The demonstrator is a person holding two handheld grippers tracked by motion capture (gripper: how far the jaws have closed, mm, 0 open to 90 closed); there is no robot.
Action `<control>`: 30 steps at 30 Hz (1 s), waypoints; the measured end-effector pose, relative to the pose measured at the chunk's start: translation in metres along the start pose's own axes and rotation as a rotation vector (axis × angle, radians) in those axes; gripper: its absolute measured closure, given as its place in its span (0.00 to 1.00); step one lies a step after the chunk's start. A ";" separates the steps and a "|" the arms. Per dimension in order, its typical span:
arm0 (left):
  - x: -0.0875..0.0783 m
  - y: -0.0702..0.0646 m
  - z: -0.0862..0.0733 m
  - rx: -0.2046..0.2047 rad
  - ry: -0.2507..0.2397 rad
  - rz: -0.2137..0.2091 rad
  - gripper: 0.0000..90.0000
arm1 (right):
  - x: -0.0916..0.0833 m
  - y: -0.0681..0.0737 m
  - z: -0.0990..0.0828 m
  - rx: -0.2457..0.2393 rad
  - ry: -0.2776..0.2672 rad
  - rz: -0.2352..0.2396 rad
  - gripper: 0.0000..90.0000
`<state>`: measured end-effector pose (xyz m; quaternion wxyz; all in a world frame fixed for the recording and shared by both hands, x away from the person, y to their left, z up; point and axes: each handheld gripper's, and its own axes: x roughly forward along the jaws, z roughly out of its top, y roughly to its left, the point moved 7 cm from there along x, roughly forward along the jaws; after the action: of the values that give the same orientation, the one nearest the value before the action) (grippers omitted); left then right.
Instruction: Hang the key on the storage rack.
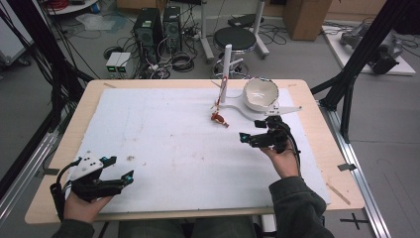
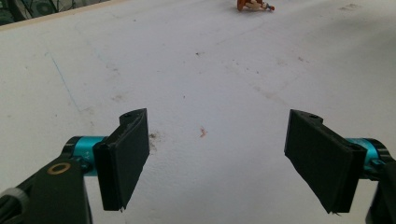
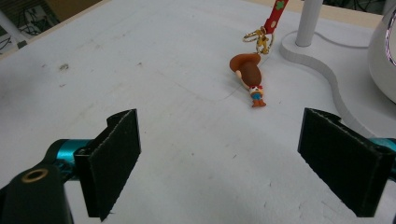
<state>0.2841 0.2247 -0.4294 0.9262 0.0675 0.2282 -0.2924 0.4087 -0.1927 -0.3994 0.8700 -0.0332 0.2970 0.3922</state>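
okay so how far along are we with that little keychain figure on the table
Early stage. Done so far: the right gripper has its jaws wide open and aimed at the keychain figure, with nothing between them. In hand: nothing. The figure lies flat on the white mat, its red strap leading toward the white stand. The left gripper waits open at the near edge. Left: closing in, gripping and moving it.

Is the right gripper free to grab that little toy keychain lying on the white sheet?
Probably yes. The right gripper is open and faces the keychain figure, with bare white sheet between them. The stand's base lies beside it, not across the path.
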 end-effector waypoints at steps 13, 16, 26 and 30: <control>0.000 0.000 0.000 -0.001 0.000 0.000 0.25 | -0.009 0.006 -0.010 -0.017 -0.010 0.009 0.14; 0.000 0.000 0.000 -0.002 -0.001 0.000 0.25 | -0.013 0.007 -0.013 -0.012 -0.016 0.009 0.14; 0.000 0.000 0.000 0.001 0.001 -0.001 0.25 | -0.021 0.011 -0.023 -0.009 -0.020 0.021 0.14; 0.000 0.000 -0.001 -0.002 0.003 0.001 0.25 | -0.024 0.011 -0.025 -0.017 -0.026 0.018 0.14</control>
<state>0.2840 0.2251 -0.4299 0.9261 0.0671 0.2298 -0.2915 0.3760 -0.2081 -0.4050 0.8699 -0.0328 0.2827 0.4027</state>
